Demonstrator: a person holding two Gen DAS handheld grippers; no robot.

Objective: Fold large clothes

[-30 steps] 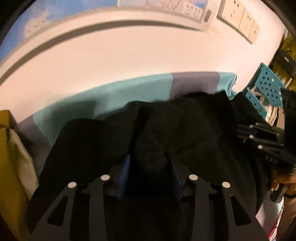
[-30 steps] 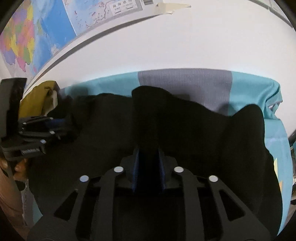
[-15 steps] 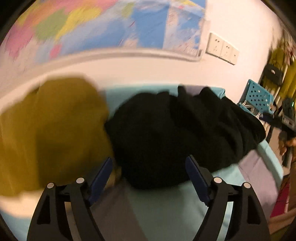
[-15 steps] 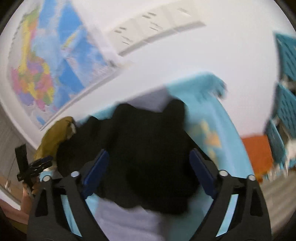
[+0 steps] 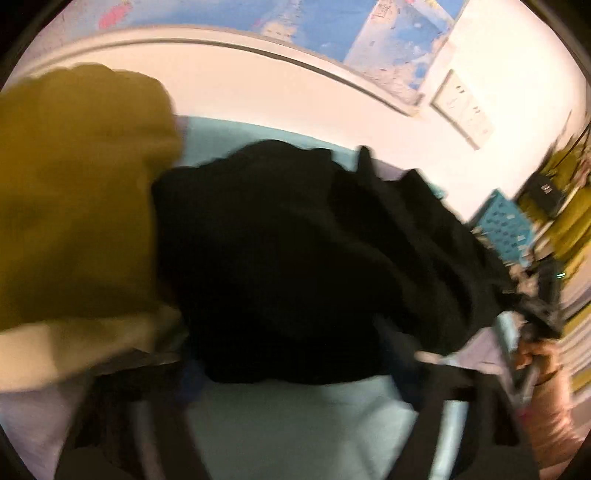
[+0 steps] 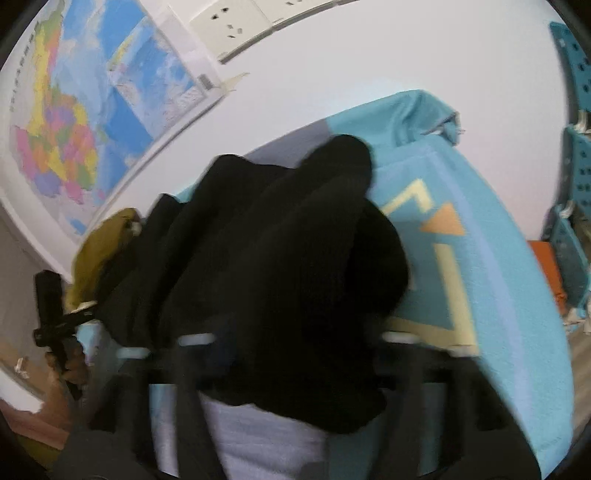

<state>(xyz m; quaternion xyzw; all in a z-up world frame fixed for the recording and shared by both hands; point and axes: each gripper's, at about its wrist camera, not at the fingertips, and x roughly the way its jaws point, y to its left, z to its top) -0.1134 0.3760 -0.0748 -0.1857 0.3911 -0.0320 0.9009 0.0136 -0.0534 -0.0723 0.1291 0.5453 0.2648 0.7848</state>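
Note:
A large black garment lies bunched on a teal and grey cloth-covered table; it also shows in the right wrist view. My left gripper is open at the garment's near edge, its fingers blurred. My right gripper is open, its fingers either side of the garment's near end. Neither holds cloth. The right gripper shows at the right of the left wrist view; the left gripper shows at the left of the right wrist view.
A mustard-yellow garment lies left of the black one, also seen in the right wrist view. A wall with a map and sockets stands behind the table. Teal plastic crates stand to the right.
Both grippers let go of the black garment and opened a second ago, then pulled back. Now both have moved in again toward its near edge, with motion blur.

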